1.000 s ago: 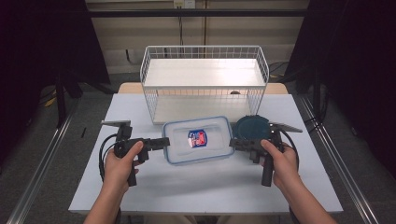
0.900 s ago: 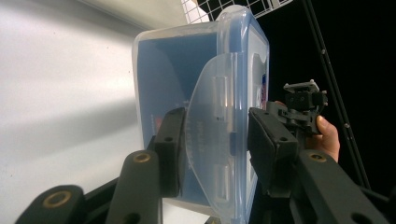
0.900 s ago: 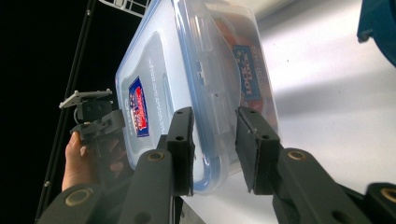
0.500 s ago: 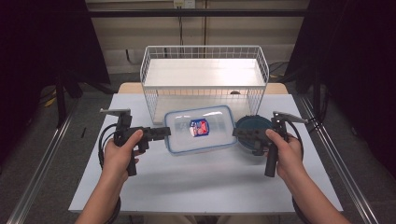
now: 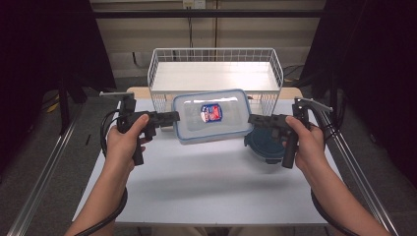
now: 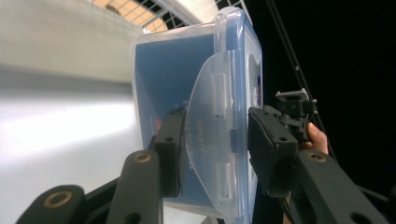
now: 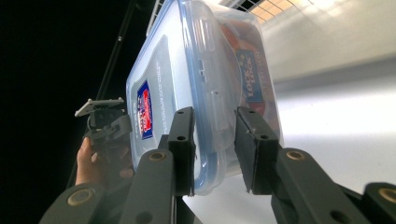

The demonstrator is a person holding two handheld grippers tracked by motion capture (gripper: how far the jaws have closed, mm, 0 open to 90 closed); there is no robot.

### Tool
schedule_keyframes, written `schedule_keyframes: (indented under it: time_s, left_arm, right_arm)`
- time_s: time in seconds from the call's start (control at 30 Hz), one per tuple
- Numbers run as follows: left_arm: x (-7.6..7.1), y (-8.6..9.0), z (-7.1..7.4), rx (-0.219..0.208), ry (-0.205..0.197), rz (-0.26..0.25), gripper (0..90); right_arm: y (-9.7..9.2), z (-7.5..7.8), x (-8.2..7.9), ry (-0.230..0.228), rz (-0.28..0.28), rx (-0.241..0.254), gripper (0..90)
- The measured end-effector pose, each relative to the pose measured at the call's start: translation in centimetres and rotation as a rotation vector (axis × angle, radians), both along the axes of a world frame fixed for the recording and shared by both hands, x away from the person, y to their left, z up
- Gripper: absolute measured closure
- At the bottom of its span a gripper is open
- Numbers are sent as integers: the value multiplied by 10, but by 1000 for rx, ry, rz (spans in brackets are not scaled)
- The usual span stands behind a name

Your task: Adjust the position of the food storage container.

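The left gripper [image 5: 172, 118] sits at about nine o'clock on the table [image 5: 206, 191]. Its jaws are closed on the left end of the clear box [image 5: 212, 115]. In the left gripper view the jaws pinch the box [image 6: 196, 84] right at its lid flap [image 6: 210, 140], one jaw under and one jaw on top.

The box is up in the air, in the middle, between the two grippers. It has a blue rim and a red and blue sticker [image 5: 210, 112] on its lid. It hangs just in front of the white wire basket [image 5: 216, 73], which stands at twelve o'clock.

The right gripper [image 5: 253, 120] is at about three o'clock. Its jaws are closed on the right end of the box [image 7: 205, 93]. A dark round lid [image 5: 265, 145] lies on the table below it.

What could go wrong? Each gripper holds only a thin bit of the edge. If one hand pulls away or twists, I think the box could slip out and drop on the table. The flap could also bend or pop open, since the jaws squeeze it. If the hands do not lift evenly, the box may bump the front wall of the basket. It could also fall on the dark round lid.
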State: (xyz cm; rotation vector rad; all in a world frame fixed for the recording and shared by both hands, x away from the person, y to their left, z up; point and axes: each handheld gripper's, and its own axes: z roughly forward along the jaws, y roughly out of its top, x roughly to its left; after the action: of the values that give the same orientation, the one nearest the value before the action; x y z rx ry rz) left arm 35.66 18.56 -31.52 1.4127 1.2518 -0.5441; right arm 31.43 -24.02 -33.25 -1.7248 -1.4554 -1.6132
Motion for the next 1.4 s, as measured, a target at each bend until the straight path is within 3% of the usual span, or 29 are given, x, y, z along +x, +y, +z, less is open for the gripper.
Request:
schedule_keyframes:
  time_s: [0.47, 0.87, 1.17, 1.4]
  left_arm:
    - [28, -7, 14, -37, -3, 1, 589]
    - [60, -15, 29, -42, -9, 16, 590]
    - [92, -18, 28, -65, 32, 24, 593]
    - [112, -14, 29, -63, 57, 56, 590]
  right_arm:
    - [-6, 20, 20, -46, -43, 8, 699]
    - [-12, 32, 45, -43, -88, 35, 701]
    - [-15, 28, 65, -12, -111, 59, 705]
    - [-8, 36, 82, -6, -108, 33, 714]
